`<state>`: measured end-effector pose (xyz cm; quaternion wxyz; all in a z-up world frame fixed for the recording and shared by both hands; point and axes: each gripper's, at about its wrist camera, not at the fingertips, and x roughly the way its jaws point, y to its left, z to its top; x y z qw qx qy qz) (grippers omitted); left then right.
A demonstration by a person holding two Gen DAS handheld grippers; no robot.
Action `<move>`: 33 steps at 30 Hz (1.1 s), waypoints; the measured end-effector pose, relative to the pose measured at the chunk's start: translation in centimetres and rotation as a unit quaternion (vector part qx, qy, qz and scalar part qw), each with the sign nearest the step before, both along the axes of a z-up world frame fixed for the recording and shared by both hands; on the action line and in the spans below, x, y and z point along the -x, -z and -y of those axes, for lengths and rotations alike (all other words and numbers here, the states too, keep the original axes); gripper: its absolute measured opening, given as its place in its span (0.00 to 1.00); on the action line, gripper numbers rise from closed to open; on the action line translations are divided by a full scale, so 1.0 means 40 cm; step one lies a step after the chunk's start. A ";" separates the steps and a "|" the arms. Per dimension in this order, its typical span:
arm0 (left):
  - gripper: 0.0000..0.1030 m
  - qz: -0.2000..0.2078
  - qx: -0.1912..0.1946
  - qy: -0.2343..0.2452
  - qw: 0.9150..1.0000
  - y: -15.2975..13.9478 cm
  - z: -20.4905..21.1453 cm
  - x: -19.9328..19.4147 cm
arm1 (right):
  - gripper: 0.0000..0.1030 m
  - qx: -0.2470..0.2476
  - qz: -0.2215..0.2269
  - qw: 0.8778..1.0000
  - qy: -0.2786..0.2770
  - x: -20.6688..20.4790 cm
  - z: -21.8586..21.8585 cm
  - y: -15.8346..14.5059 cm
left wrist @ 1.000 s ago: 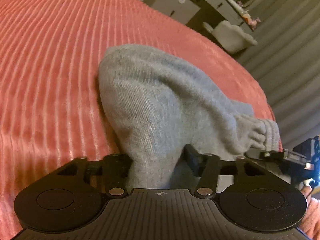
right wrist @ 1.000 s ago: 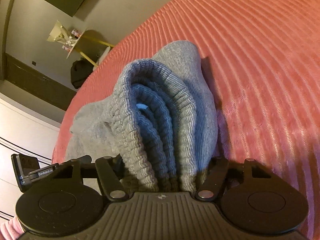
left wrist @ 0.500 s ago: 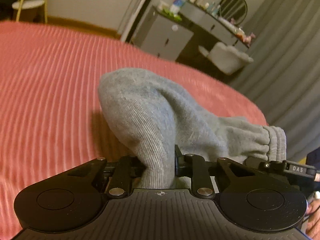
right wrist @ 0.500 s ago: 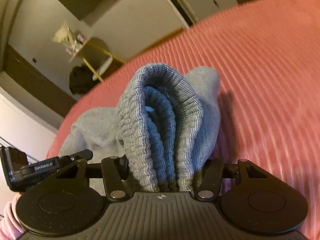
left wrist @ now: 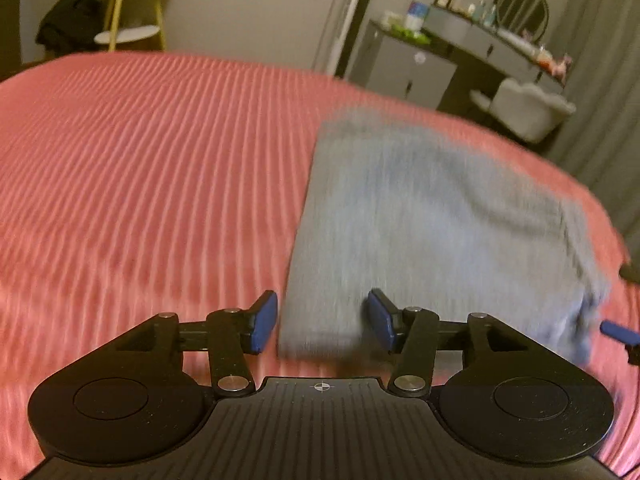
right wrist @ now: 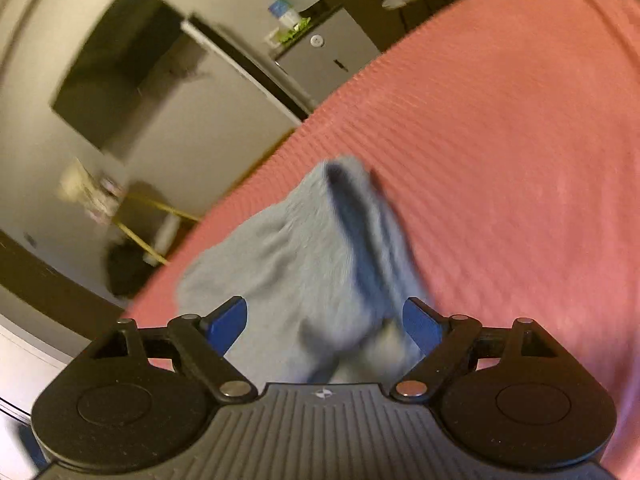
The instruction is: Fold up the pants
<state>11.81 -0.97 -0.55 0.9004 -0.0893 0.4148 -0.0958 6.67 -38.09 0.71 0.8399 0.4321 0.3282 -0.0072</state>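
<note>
Folded pants [left wrist: 436, 232] lay on bed [left wrist: 140, 168], toward its right side. Left tool [left wrist: 322, 322] sat at near edge; right tool [right wrist: 325, 326] likewise. Dresser [left wrist: 404, 66] stood behind bed.

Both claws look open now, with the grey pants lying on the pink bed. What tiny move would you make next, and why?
Probably draw both back a little: the left hand-held gripper and the right hand-held gripper stand open, and the pants lie folded on the bedspread, unheld.
</note>
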 end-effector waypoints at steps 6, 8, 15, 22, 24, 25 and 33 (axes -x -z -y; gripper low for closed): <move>0.60 -0.016 -0.023 0.000 1.000 0.032 0.001 0.073 | 0.65 -0.059 -0.029 0.997 0.036 -0.016 -0.011 0.085; 0.60 -0.014 -0.016 0.001 1.000 0.032 0.000 0.080 | 0.61 -0.040 -0.027 0.998 0.041 -0.032 -0.025 0.090; 0.60 0.003 -0.021 0.025 0.999 0.024 0.041 0.079 | 0.76 -0.101 -0.017 0.992 0.070 -0.043 -0.063 0.133; 0.57 -0.029 -0.028 -0.028 0.999 0.031 0.025 0.023 | 0.43 0.035 -0.044 0.997 0.062 -0.058 -0.123 0.065; 0.57 -0.031 -0.029 -0.039 0.998 0.041 0.005 0.020 | 0.40 0.064 -0.031 0.996 0.057 -0.053 -0.142 0.045; 0.55 -0.034 -0.010 -0.050 0.998 0.042 -0.010 0.019 | 0.38 0.076 -0.023 0.995 0.055 -0.050 -0.150 0.034; 0.24 -0.021 0.017 -0.061 0.998 0.010 -0.031 0.031 | 0.34 0.082 -0.001 0.995 0.062 -0.021 -0.144 0.017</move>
